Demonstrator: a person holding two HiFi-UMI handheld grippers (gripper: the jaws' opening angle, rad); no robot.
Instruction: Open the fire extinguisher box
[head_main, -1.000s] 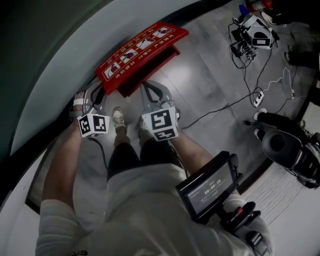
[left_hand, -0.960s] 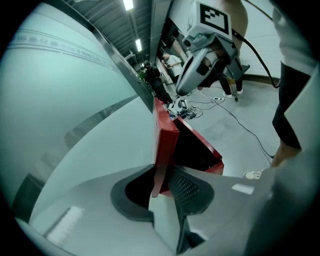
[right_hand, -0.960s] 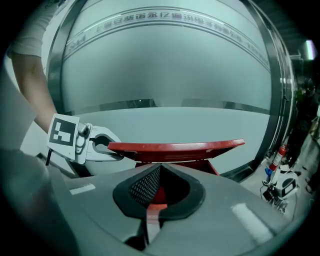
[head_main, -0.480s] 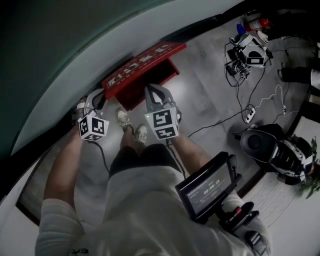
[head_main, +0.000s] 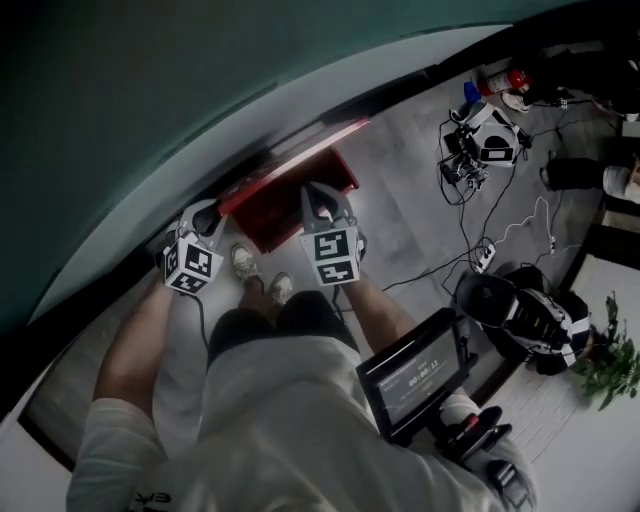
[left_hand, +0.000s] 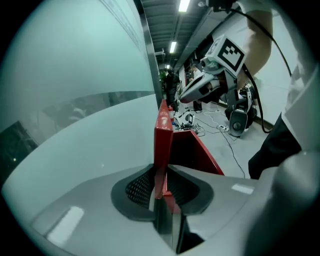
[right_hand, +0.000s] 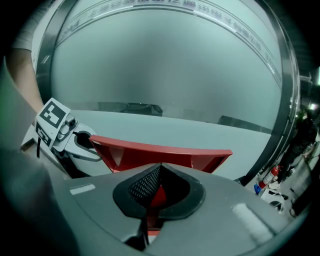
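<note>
Lid-lifting step: left tool (left_hand: 160, 177) and right tool (right_hand: 159, 175) each clamp the red lid (left_hand: 163, 125) of the fire extinguisher box (left_hand: 195, 152); next, swing it fully back.

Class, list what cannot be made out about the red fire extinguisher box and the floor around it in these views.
Box interior: head view, dark under the raised lid.
Lid's print: head view and left gripper view see it edge-on; right gripper view sees its underside.
Floor equipment: head view, too small to identify.
Screen readout: head view, too small to read.
</note>
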